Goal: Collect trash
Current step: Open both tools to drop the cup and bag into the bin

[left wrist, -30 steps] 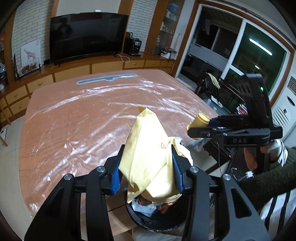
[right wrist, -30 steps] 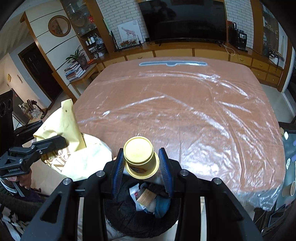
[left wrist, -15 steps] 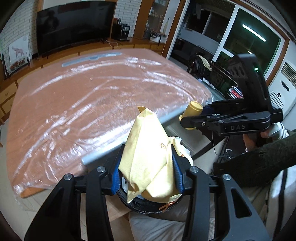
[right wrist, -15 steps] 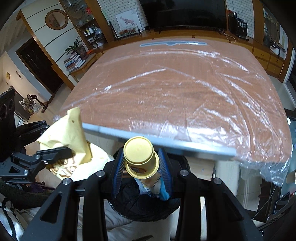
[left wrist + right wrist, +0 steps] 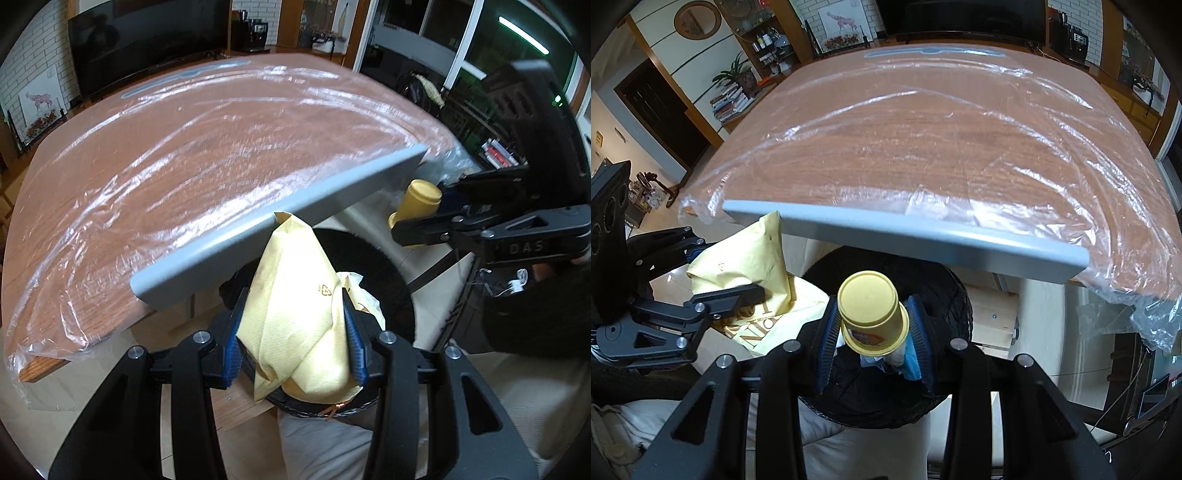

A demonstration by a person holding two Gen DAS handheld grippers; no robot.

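My left hand-held gripper (image 5: 293, 332) clamps a crumpled yellow paper bag (image 5: 295, 314) above the black trash bin (image 5: 399, 295). My right hand-held gripper (image 5: 873, 328) grips an upturned yellow cup (image 5: 870, 310) over the same bin, just below the plastic-covered counter (image 5: 923, 129).

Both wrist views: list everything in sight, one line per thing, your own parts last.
paper bag: one, yellow, clamped in the left tool over the bin.
paper cup: one, yellow, upside down, clamped in the right tool over the bin.
trash bin: one, black, below the table's near edge, trash inside.
table: one, brown wood under clear plastic sheet, grey strip along its near edge.
television: one, black, on the far cabinets.
framed picture: one, white, leaning by the television.
left tool: one, black with blue pads, shut on the bag.
right tool: one, black with blue pads, shut on the cup.
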